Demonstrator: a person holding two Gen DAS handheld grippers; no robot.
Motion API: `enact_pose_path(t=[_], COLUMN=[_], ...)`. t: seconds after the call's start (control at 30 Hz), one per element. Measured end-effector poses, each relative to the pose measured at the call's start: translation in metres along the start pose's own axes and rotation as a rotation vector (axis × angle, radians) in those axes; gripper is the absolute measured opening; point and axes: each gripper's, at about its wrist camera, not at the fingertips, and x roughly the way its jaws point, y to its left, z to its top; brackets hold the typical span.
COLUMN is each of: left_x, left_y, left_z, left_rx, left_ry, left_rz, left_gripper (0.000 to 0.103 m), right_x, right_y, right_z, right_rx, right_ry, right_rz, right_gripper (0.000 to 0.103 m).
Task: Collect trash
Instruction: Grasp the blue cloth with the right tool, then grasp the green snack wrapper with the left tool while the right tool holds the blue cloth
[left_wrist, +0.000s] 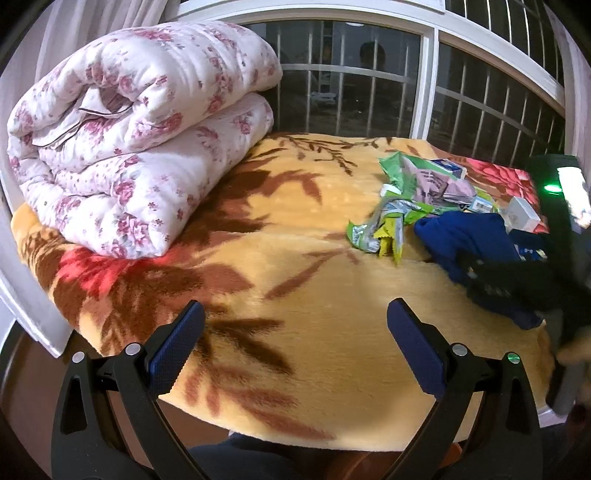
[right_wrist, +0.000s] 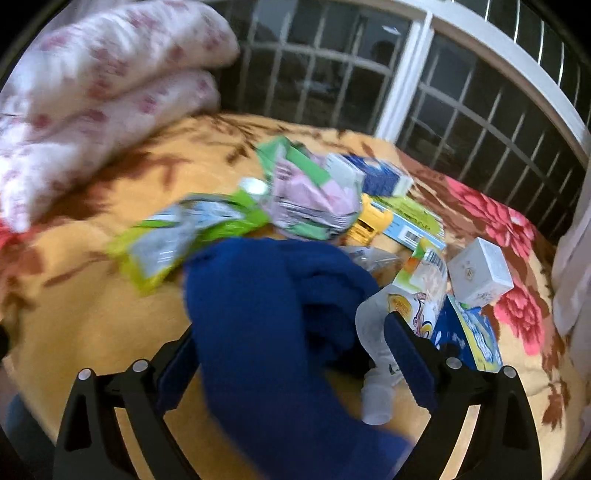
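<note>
Left gripper (left_wrist: 295, 332) hangs released over the bed, blue textured pads wide apart, nothing between them, only fuzzy blanket (left_wrist: 295, 266) below. The blanket is thick plush, yellow-tan with brown leaf print and red flowers; its near edge drops off just ahead of the left fingers.

Right gripper (right_wrist: 291, 354) is spread wide with a blue cloth (right_wrist: 258, 314) bunched between the fingers; soft knit-looking fabric, blurred. Whether the pads actually pinch it cannot be told; they stand far apart. A clear plastic bottle (right_wrist: 373, 354) lies just beside the right-side finger, cap end toward the camera.

Trash sits in a loose pile on the right half of the bed: crinkled green foil wrappers (left_wrist: 373, 225), a pinkish crumpled packet (right_wrist: 314, 203), a blue-white carton (right_wrist: 380, 173), a flat blue-green box (right_wrist: 410, 221), a small white cube box (right_wrist: 480, 273), and a printed carton (right_wrist: 421, 291) touching the bottle.

Folded floral quilt (left_wrist: 136, 136), puffy and pink-on-white, fills the far left corner. Barred window (left_wrist: 351, 81) runs along the far edge. Open blanket lies between quilt and trash pile.
</note>
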Motion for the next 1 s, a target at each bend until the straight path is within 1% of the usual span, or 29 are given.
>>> enact_pose_path(t=[0.03, 0.1, 0.13, 0.17, 0.2, 0.23, 0.27, 0.3, 0.4, 0.43, 0.63, 0.7, 0.77, 0.87, 0.97, 1.0], left_x=[0.001, 0.001, 0.002, 0.003, 0.003, 0.003, 0.003, 0.003, 0.003, 0.002, 0.002, 0.004, 0.008, 0.022, 0.04, 0.051], left_y=[0.001, 0.002, 0.003, 0.003, 0.003, 0.003, 0.003, 0.003, 0.003, 0.003, -0.004, -0.008, -0.015, -0.029, -0.044, -0.052], left_z=[0.001, 0.002, 0.003, 0.003, 0.003, 0.004, 0.004, 0.004, 0.006, 0.006, 0.009, 0.011, 0.014, 0.022, 0.035, 0.043], left_rx=[-0.003, -0.009, -0.01, -0.011, -0.011, -0.01, -0.01, -0.01, -0.012, -0.011, -0.002, 0.012, 0.037, 0.091, 0.14, 0.162], left_ry=[0.001, 0.002, 0.001, 0.001, 0.002, 0.002, 0.001, 0.001, 0.0, -0.001, -0.007, -0.016, -0.028, -0.036, -0.023, -0.011], left_rz=[-0.001, -0.006, -0.007, -0.008, -0.01, -0.012, -0.013, -0.013, -0.019, -0.021, -0.033, -0.056, -0.101, -0.14, -0.173, -0.185], left_gripper=[0.096, 0.096, 0.096, 0.096, 0.096, 0.096, 0.096, 0.096, 0.096, 0.096, 0.096, 0.096, 0.096, 0.096, 0.096, 0.096], right_x=[0.009, 0.019, 0.022, 0.022, 0.023, 0.023, 0.023, 0.02, 0.0, -0.014, -0.085, -0.112, -0.132, -0.167, -0.199, -0.211], right_y=[-0.001, -0.001, -0.001, -0.002, -0.004, -0.01, -0.016, -0.021, -0.033, -0.041, -0.068, -0.079, -0.086, -0.095, -0.105, -0.107], right_z=[0.004, 0.01, 0.013, 0.015, 0.016, 0.017, 0.017, 0.016, 0.011, 0.009, 0.006, 0.003, -0.001, -0.015, -0.032, -0.039], right_rx=[-0.015, -0.034, -0.046, -0.049, -0.041, 0.004, 0.046, 0.064, 0.104, 0.126, 0.163, 0.175, 0.185, 0.186, 0.194, 0.19], right_ry=[0.024, 0.047, 0.055, 0.059, 0.07, 0.098, 0.116, 0.12, 0.093, 0.067, -0.068, -0.119, -0.154, -0.218, -0.265, -0.281], right_rz=[-0.013, -0.005, -0.002, 0.02, 0.069, 0.153, 0.201, 0.23, 0.307, 0.352, 0.441, 0.473, 0.493, 0.511, 0.528, 0.525], right_gripper=[0.096, 0.096, 0.092, 0.073, 0.053, 0.025, 0.019, 0.016, 0.011, 0.011, 0.011, 0.011, 0.011, 0.011, 0.011, 0.011])
